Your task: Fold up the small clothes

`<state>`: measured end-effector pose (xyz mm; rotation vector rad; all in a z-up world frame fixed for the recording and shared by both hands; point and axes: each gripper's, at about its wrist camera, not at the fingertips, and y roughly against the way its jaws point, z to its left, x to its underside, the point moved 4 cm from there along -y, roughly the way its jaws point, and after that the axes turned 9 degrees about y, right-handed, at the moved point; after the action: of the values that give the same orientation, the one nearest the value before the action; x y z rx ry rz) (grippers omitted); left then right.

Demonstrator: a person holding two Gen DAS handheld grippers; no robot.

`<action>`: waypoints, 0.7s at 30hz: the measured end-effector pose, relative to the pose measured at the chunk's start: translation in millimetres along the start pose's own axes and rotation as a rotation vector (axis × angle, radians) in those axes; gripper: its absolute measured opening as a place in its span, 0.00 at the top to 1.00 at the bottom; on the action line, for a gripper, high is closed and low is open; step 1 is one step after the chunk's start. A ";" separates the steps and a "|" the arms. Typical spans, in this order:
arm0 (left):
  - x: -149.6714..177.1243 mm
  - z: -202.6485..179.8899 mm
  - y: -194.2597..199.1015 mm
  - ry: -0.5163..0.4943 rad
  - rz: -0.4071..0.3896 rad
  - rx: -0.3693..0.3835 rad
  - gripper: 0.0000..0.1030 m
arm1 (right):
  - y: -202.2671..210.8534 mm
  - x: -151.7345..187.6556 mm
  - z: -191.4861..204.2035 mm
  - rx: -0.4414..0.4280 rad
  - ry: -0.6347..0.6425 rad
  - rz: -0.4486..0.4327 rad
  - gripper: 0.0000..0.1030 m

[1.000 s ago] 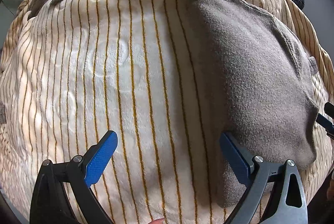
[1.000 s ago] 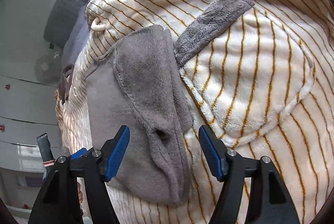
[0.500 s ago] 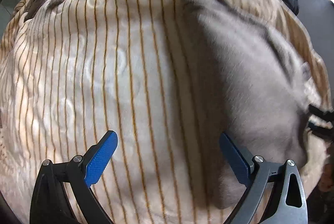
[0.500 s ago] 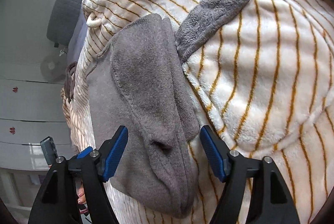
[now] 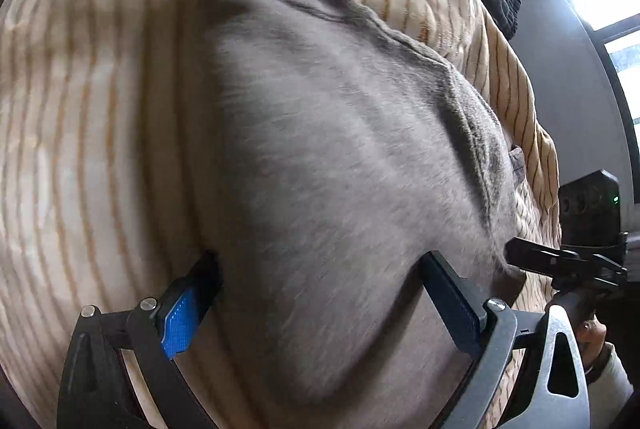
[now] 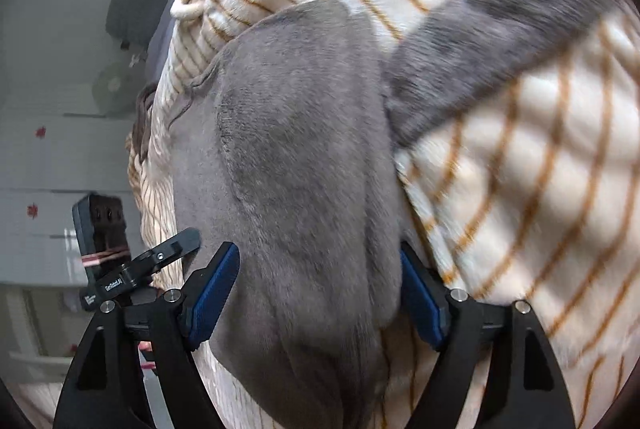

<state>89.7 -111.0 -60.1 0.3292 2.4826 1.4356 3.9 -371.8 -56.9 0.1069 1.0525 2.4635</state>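
Both grippers, the left gripper [image 5: 316,305] and the right gripper [image 6: 320,293], stand apart astride the grey garment [image 5: 340,157], probably lining up a grip for folding. The garment lies flat on the striped blanket [image 5: 80,109], its near edge between each gripper's fingers.

Striped blanket [image 5: 72,133] motion-blurred, edge-cropped

Both tongs [image 5: 320,293] [image 6: 320,289] spread wide

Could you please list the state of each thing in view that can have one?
Left gripper: open, straddling the grey flap's edge.
Right gripper: open, fingers either side of a grey fold.
Grey flap: lying folded over the striped garment.
Striped garment: spread out, partly covered.
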 end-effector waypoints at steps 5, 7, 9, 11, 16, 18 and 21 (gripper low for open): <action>-5.9 -13.6 -15.2 -0.010 -0.010 0.001 0.01 | -6.2 -20.4 22.7 -0.130 0.069 -0.017 0.21; -7.5 -12.8 -18.2 -0.015 -0.012 0.009 0.01 | -19.0 -23.7 21.1 -0.137 0.079 0.020 0.21; -8.2 -12.8 -18.6 -0.031 -0.017 0.004 0.01 | -30.0 -24.1 15.5 -0.135 0.066 0.048 0.21; -5.9 -13.0 -13.9 -0.039 -0.032 -0.003 0.03 | -36.4 -25.1 14.3 -0.132 0.048 0.050 0.21; -4.0 -10.7 6.8 -0.007 -0.080 0.015 0.34 | -37.9 -21.5 22.9 -0.135 0.022 0.061 0.68; -4.3 -9.6 17.1 0.015 -0.085 0.044 0.49 | -32.3 -19.0 29.2 -0.216 -0.012 0.033 0.69; -2.5 -11.4 33.7 0.016 -0.085 0.083 0.52 | -25.9 -18.7 42.2 -0.276 -0.034 0.008 0.69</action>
<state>90.6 -104.6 -25.0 0.2264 2.5412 1.3100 40.8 -336.2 -43.3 0.0657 0.6904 2.5772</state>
